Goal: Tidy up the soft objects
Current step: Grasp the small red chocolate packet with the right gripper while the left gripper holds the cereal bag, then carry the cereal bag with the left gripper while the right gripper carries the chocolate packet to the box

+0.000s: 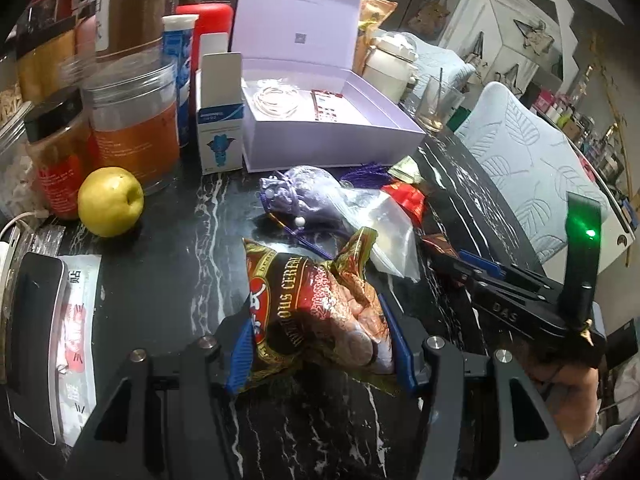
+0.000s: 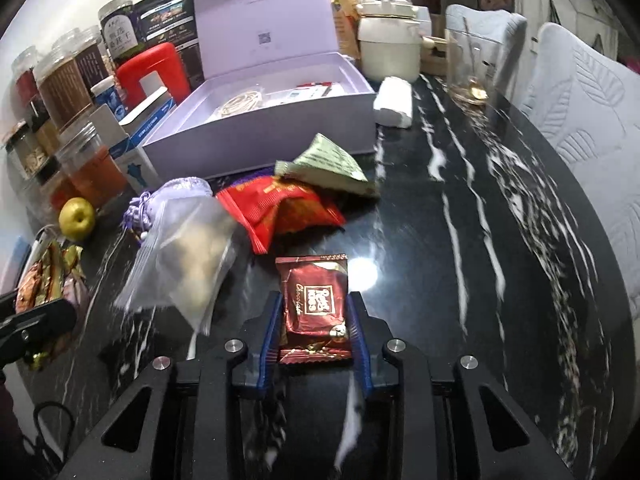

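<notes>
We hold two grippers over a black marbled counter (image 2: 500,184) crowded with packets. Our left gripper (image 1: 320,344) has its jaws clamped on a crinkled cereal bag (image 1: 316,312), its front end resting on the counter. Our right gripper (image 2: 316,336) has its jaws narrowed around a small chocolate packet (image 2: 314,308) lying flat near the counter's near edge; the blue pads sit against its sides.

The glossy wrapper could slip or buckle if we lift on so thin a hold, and squeezing harder might crush what is inside. The cereal bag may sag and drag across the counter.

Just ahead lie a clear plastic bag (image 2: 188,264), a lilac drawstring pouch (image 2: 180,196), a red packet (image 2: 276,208) and a green packet (image 2: 328,168), bunched before an open lilac box (image 2: 256,144). A yellow apple (image 1: 110,202) and jars (image 1: 132,120) crowd the left.
</notes>
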The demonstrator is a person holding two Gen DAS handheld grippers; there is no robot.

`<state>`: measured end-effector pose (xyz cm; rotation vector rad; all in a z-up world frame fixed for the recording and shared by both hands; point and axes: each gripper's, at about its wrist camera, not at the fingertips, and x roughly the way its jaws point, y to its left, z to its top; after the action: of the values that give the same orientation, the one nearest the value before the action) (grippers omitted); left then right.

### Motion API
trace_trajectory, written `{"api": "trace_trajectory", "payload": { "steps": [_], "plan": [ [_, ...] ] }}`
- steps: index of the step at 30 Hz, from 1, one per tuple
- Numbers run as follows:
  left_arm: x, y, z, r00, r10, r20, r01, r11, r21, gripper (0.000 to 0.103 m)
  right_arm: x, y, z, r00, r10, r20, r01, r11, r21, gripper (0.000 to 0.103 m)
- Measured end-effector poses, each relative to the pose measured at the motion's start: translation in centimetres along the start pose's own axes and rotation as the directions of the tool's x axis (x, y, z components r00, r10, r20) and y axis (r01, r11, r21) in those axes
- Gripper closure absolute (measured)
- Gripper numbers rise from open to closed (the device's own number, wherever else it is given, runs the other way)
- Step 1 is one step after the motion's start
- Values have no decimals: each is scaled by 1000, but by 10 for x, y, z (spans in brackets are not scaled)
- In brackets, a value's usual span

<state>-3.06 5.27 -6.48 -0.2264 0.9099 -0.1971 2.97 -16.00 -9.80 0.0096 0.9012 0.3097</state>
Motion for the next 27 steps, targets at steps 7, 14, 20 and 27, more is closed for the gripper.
{"api": "trace_trajectory", "payload": {
  "steps": [7, 14, 20, 27],
  "plan": [
    [-5, -13, -12, 1000, -22, -1, 22, 1000, 17, 47, -30, -11, -18, 999, 14, 43, -16, 998, 53, 72],
    [-22, -29, -19, 999, -39, 29, 38, 998, 44, 47, -64, -12, -38, 994, 76, 80, -81, 995, 64, 72],
    [-39, -40, -20, 997, -33, 66, 28, 998, 63, 47, -92, -1, -51, 985, 117, 131, -121, 992, 24, 72],
    [-53, -53, -14, 993, -24, 114, 13, 995, 99, 47, -115, 13, -57, 967, 185, 173, -184, 983, -20, 72]
  ]
}}
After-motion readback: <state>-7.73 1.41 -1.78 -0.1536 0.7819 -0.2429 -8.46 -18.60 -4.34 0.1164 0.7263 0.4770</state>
